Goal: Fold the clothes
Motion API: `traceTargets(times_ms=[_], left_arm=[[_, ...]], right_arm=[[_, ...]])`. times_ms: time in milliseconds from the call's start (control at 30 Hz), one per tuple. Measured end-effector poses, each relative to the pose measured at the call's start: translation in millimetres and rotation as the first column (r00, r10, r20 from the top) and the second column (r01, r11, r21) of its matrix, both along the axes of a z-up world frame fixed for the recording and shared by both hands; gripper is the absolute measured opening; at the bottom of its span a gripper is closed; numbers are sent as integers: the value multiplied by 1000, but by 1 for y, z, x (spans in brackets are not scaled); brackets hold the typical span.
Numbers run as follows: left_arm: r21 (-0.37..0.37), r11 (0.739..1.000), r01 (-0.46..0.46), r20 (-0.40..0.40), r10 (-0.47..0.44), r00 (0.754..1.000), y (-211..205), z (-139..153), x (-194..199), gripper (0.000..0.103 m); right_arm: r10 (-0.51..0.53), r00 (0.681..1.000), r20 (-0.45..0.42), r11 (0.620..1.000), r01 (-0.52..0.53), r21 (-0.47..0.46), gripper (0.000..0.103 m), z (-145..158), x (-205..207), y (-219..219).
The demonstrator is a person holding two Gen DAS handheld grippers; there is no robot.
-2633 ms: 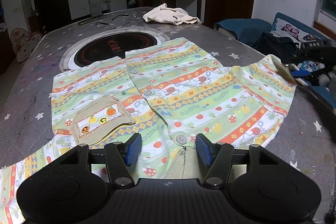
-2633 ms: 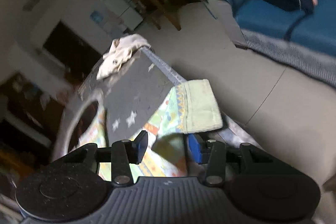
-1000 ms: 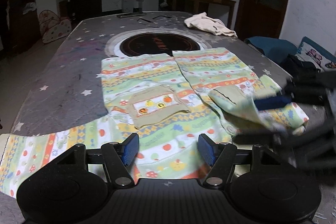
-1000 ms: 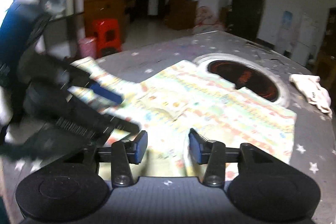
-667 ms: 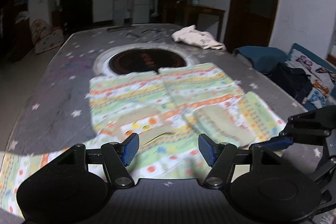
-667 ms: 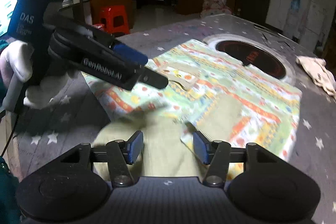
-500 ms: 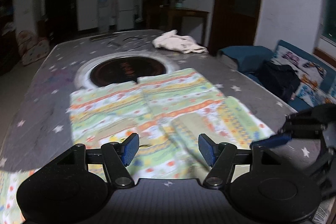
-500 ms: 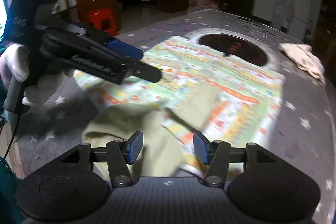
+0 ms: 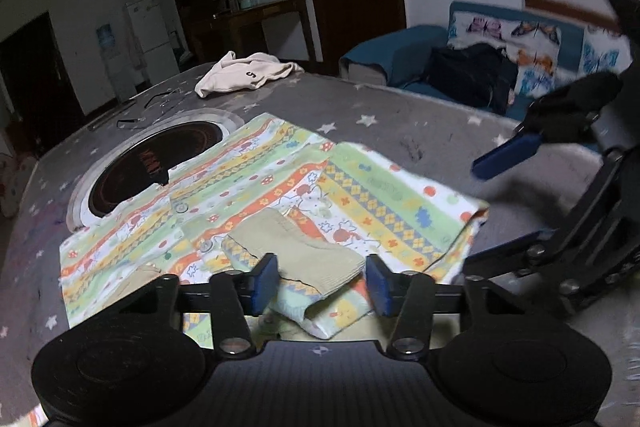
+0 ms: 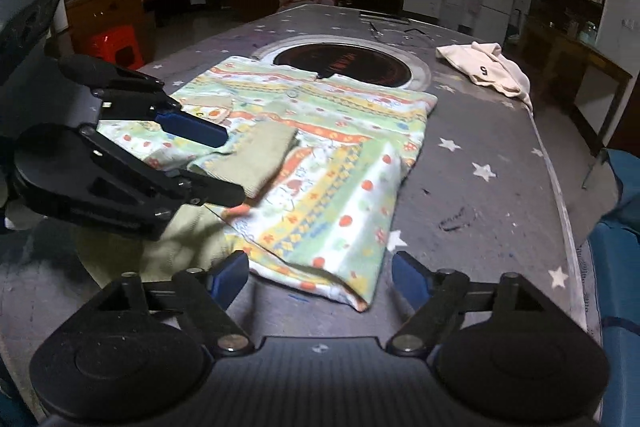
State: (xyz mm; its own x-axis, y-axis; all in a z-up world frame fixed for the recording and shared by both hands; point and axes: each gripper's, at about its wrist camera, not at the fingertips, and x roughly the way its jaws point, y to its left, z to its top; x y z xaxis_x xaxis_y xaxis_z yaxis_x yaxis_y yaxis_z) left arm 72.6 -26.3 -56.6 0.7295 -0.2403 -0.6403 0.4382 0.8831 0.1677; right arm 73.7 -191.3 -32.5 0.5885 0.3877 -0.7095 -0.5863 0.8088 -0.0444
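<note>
I'm holding my left gripper [image 9: 321, 283] low over the near edge of the striped, cartoon-print children's cotton shirt [image 9: 260, 195], jaws half apart and just having been closing. The shirt's beige ribbed cuff [image 9: 298, 253] is lying between my blue pads [image 9: 264, 281], but I'm not seeing them pressing it, so no grip there. My right gripper [image 10: 320, 277] is hovering over the shirt's folded right side, jaws spread wide and just having been opening, nothing pinched; the hem corner [image 10: 352, 287] is lying loose on the table between the fingers. The shirt is lying flat on the grey star-patterned table cover [image 10: 480, 195], its collar end overlapping the round black inset cooktop [image 10: 344, 61], and one sleeve is lying folded in across the front. From the right wrist view, my left gripper is showing at the left, slanting over the cuff. A crumpled cream garment [image 9: 244, 75] is sitting well apart at the far end of the table. A blue sofa [image 9: 404, 63] is standing beyond the table.
</note>
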Motion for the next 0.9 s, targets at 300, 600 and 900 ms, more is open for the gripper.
traceTargets(times_ms=[300,600,900], left_arm=[[-68,994,-81,10,82,997,22,5,1,10],[-217,931,-295,-22,297,954,80,21,-24,10],[-199,904,-379,-99,366,925,103,10,-36,47]], right_arm=[[-84,996,-22,996,84,-3,103,-11,5,-11],[-158,984,-84,986,162,45,103,-28,9,-24],[-161,984,-71,986,164,30,103,-29,8,-21]])
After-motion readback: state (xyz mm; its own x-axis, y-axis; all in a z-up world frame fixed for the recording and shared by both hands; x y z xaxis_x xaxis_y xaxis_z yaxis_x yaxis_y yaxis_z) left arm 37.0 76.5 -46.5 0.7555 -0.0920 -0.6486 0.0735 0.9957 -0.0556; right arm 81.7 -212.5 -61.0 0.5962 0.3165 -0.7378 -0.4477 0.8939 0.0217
